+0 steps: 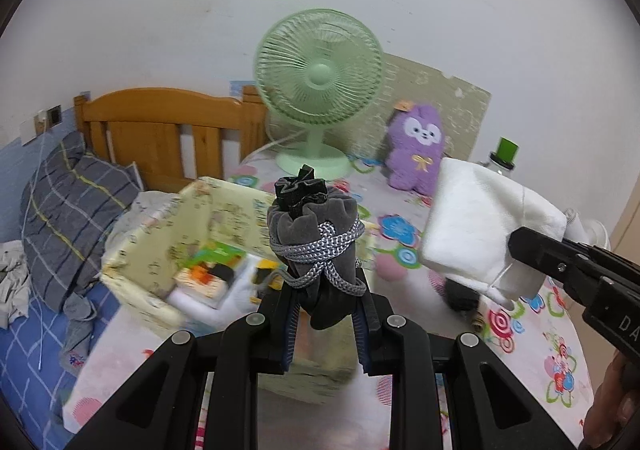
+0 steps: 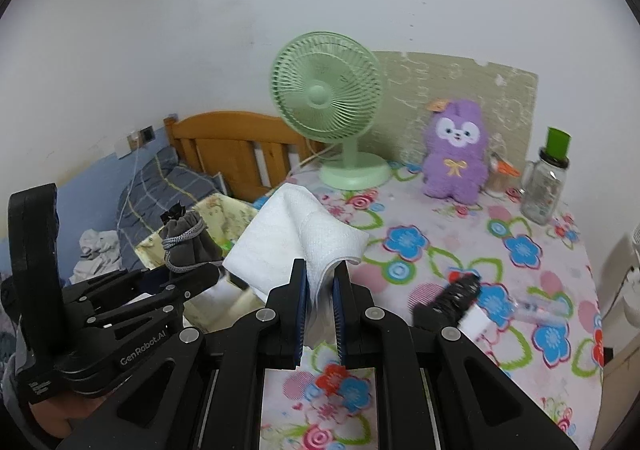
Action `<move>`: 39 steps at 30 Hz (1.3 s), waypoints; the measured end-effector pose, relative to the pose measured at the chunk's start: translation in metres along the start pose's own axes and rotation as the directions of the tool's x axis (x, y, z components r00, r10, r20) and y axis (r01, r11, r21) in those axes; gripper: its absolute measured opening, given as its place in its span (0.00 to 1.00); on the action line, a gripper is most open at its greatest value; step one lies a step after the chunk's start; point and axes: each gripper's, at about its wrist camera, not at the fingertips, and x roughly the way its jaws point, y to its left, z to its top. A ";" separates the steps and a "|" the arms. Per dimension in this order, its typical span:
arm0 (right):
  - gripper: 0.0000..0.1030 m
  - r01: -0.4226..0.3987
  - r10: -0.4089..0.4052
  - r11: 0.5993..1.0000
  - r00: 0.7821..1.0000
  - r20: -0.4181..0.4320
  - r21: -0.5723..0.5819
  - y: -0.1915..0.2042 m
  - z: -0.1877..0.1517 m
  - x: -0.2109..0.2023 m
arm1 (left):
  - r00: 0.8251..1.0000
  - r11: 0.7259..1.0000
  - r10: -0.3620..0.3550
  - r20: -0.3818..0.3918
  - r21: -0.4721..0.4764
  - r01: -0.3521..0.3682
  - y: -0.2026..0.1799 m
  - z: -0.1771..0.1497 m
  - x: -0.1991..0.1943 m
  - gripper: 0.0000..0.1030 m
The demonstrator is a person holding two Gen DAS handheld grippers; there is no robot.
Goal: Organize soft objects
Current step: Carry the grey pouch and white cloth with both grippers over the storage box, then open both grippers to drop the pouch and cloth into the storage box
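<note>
My left gripper [image 1: 326, 296] is shut on a grey velvet drawstring pouch [image 1: 316, 234] wound with a grey cord, held upright in the air above a pale yellow fabric storage box [image 1: 140, 250]. My right gripper [image 2: 322, 286] is shut on a folded white cloth [image 2: 288, 238], which hangs over the flowered tablecloth [image 2: 440, 250]. In the left wrist view the white cloth [image 1: 480, 222] and the right gripper [image 1: 532, 246] show at the right. In the right wrist view the pouch [image 2: 188, 246] and the left gripper [image 2: 200, 278] show at the left, over the box [image 2: 224, 214].
A green desk fan [image 2: 328, 102] and a purple plush toy [image 2: 456, 154] stand at the table's back. A glass bottle with a green cap [image 2: 544, 182] is at the right. A black object [image 2: 456, 298] and small items lie on the cloth. A bed with a wooden headboard [image 1: 160, 130] lies left.
</note>
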 end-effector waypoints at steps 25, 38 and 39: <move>0.14 -0.053 0.044 0.993 0.995 -0.085 -0.108 0.081 0.025 0.082 | 0.994 0.990 0.108 0.007 -0.091 -0.107 0.081 0.019 0.018 0.22; 0.14 -0.045 0.035 0.993 0.995 -0.094 -0.107 0.083 0.025 0.089 | 0.993 0.988 0.121 -0.009 -0.098 -0.121 0.085 0.019 0.025 0.22; 0.14 -0.046 0.036 0.993 0.995 -0.095 -0.107 0.083 0.025 0.090 | 0.993 0.988 0.121 -0.009 -0.098 -0.122 0.085 0.019 0.024 0.22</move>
